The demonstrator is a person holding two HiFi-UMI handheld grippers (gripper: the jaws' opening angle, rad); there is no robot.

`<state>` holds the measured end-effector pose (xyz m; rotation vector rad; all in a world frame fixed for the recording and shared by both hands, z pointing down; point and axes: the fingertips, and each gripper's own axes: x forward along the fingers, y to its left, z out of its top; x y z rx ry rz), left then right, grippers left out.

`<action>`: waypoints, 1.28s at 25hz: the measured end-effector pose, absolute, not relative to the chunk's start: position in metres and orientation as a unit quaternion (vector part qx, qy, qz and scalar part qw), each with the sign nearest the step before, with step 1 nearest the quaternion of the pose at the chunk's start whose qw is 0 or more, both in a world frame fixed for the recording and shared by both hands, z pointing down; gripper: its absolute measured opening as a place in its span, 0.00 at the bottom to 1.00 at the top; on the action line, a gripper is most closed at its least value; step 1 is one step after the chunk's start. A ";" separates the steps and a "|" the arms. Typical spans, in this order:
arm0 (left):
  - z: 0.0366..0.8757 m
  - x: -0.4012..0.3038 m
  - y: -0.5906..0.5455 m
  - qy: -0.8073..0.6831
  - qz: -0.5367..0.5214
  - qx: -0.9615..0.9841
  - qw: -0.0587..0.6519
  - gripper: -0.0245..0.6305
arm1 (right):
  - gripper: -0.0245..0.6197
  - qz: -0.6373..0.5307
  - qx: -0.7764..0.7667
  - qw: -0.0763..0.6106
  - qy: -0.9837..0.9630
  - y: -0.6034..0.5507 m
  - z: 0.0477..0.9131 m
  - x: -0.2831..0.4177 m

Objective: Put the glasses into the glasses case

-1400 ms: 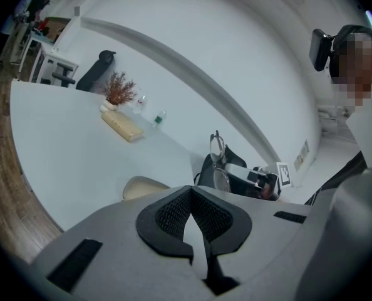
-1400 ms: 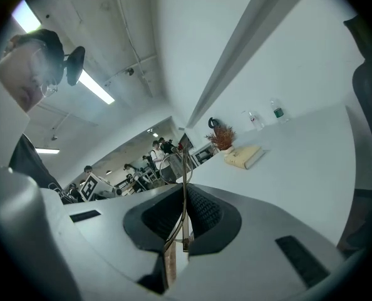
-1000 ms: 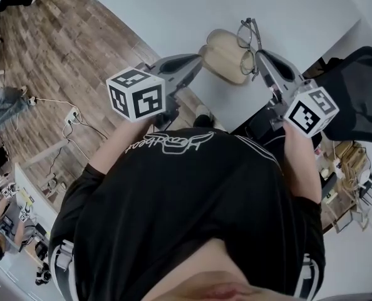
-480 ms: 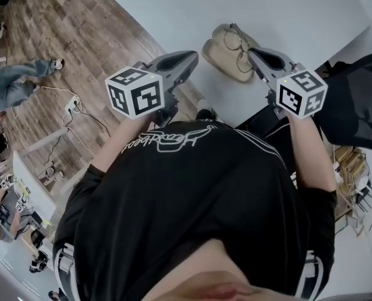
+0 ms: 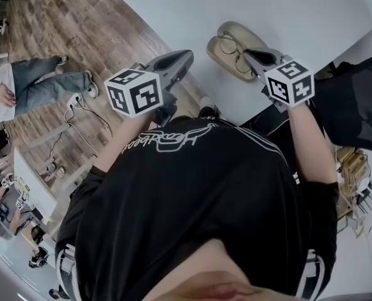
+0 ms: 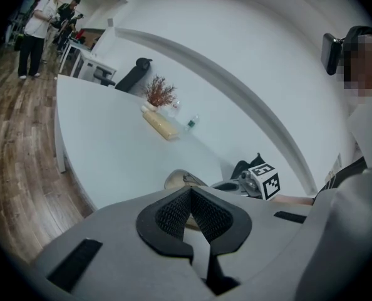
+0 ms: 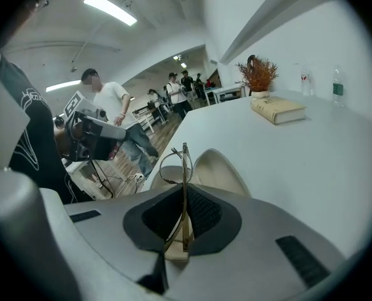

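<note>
1. I am wearing a black T-shirt with short sleeves.
2. A white outline logo is running across its chest.
3. White stripes are showing at the sleeve ends.
4. My left gripper and right gripper are wearing smooth grey shells that taper to the tips.
5. Each is carrying a white cube with black square markers: left cube, right cube.
6. Black ribbed pads are lining the jaws, and black slots are flanking them on the shell.
</note>
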<state>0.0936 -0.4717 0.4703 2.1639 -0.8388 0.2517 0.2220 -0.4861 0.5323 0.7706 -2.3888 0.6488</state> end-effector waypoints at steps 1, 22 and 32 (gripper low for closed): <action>0.472 0.090 -0.473 -0.333 0.098 0.852 0.393 0.05 | 0.07 0.239 0.282 0.280 -0.886 -0.487 0.536 0.218; 0.480 0.065 -0.495 -0.367 0.086 0.835 0.400 0.05 | 0.07 0.245 0.229 0.388 -0.859 -0.496 0.578 0.199; 0.482 0.061 -0.494 -0.366 0.087 0.834 0.403 0.05 | 0.07 0.266 0.227 0.398 -0.848 -0.496 0.582 0.195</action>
